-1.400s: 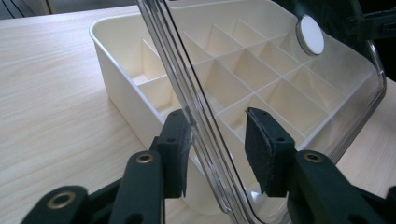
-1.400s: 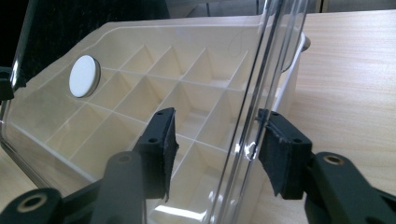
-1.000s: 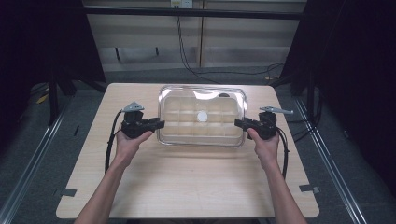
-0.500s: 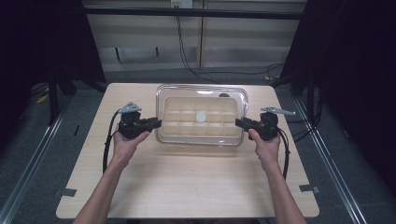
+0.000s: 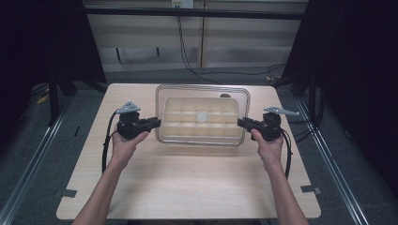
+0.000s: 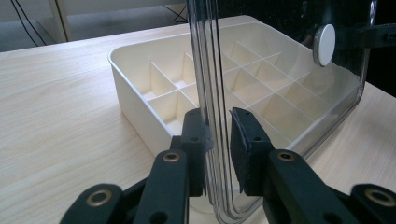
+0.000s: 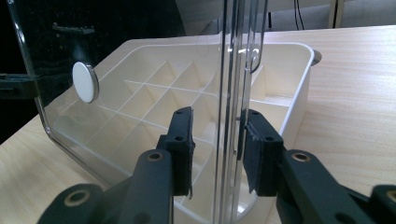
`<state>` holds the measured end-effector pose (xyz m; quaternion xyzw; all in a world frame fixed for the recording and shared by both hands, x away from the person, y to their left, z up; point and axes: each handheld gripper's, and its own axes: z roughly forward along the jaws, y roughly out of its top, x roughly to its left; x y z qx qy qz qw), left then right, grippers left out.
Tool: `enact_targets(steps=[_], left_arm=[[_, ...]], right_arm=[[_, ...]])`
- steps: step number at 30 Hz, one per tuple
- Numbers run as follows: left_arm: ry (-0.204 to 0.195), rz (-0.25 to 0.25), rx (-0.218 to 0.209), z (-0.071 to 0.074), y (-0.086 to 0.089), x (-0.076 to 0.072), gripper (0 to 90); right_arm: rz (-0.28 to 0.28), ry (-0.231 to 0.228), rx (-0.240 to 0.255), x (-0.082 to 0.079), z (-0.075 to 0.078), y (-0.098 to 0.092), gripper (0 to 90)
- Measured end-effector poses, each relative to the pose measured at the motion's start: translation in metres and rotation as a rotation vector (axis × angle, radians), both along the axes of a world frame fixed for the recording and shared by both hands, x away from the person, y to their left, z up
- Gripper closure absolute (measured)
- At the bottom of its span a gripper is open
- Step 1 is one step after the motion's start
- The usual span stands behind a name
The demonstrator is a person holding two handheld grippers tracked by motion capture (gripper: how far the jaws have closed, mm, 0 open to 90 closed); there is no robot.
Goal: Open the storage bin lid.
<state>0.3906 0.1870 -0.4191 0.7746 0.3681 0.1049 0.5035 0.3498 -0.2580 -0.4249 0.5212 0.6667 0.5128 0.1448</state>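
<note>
Gripping the clear lid [image 5: 202, 96] at both short edges, raised above the cream divided tray [image 5: 201, 123] on the wooden table [image 5: 187, 187]. Left gripper [image 5: 152, 123] jaws, having just been closing, pinching the lid's left rim; right gripper [image 5: 244, 123] likewise clamping the right rim. White knob [image 6: 324, 45] sitting at the lid's centre

Two bare forearms reach up from the near edge, each hand gripping a pair of black tongs. The left tongs [image 5: 152, 124] and right tongs [image 5: 243, 123] point inward toward each other, level, their jaws just closed in, wrists nearly straight.
</note>
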Motion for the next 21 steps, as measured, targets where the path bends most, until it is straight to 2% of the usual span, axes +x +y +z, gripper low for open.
enact_targets(steps=[5,21], left_arm=[[0.004,-0.003,-0.018,0.001,0.001,0.0,76.6],[-0.022,-0.011,-0.027,0.011,0.003,-0.007,77.2]], right_arm=[[0.0,-0.006,0.004,0.0,0.0,-0.001,66.8],[0.0,-0.032,0.022,-0.005,0.01,-0.002,66.9]])
